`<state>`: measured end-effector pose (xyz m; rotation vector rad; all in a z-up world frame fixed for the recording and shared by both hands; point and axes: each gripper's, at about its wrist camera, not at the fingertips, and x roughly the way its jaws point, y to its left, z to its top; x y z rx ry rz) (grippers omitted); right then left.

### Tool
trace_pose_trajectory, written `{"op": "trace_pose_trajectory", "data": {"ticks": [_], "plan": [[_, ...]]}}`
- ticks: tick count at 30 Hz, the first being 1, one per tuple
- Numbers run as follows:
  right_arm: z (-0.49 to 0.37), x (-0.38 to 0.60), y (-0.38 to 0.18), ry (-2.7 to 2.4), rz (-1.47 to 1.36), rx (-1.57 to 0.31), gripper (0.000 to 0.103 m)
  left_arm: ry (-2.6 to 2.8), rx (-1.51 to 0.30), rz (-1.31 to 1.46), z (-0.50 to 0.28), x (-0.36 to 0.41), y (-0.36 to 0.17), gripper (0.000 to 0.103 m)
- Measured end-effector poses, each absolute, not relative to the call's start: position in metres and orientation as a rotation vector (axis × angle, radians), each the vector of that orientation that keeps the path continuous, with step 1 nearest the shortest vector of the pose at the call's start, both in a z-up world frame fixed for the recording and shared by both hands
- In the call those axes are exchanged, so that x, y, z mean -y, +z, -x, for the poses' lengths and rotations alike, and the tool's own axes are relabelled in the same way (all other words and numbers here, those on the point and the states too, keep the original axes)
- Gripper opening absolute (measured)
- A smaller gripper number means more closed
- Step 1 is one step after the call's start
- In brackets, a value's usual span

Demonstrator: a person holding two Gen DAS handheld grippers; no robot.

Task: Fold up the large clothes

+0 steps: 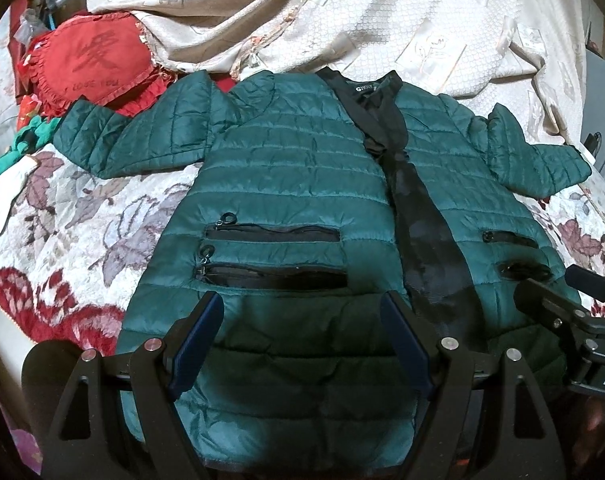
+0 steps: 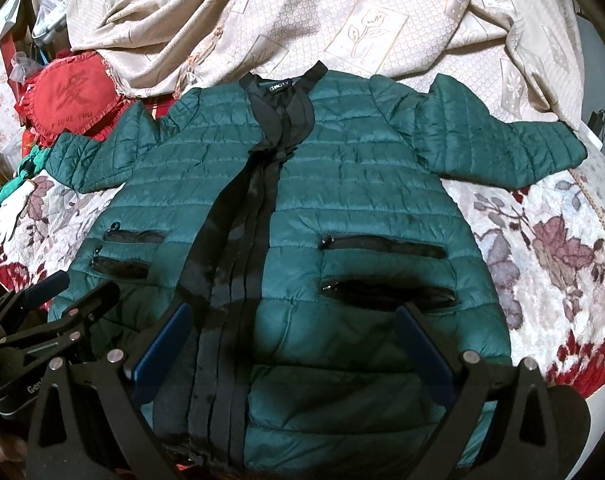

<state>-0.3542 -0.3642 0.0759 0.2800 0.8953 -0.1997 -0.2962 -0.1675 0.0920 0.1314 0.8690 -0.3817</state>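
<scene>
one green jacket [image 1: 294,168], four zip pockets [image 1: 272,235], one red cushion [image 1: 90,64]

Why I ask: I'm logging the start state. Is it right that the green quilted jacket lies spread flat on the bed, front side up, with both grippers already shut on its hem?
Not quite. The green quilted jacket does lie spread flat, front up, on the bed, but the left gripper and right gripper are both open, gripping nothing. Each wrist view shows its fingers spread wide above the lower jacket.

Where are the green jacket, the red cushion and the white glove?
green jacket [image 1: 294,168]: left wrist view, chest panel.
red cushion [image 1: 90,64]: left wrist view, its face.
white glove [image 1: 2,200]: left wrist view, palm.
</scene>
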Motion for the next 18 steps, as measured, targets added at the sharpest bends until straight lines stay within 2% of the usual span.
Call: {"op": "trace_pose_trajectory", "data": {"ticks": [10, 18], "plan": [[0.343, 0.365, 0.074, -0.179, -0.285, -0.900, 0.102, -0.383, -0.883, -0.125, 0.286, 0.171, 0.090, 0.064], [0.328, 0.367, 0.071, -0.179, -0.278, -0.909, 0.102, -0.369, -0.822, -0.156, 0.274, 0.176, 0.101, 0.064]]}}
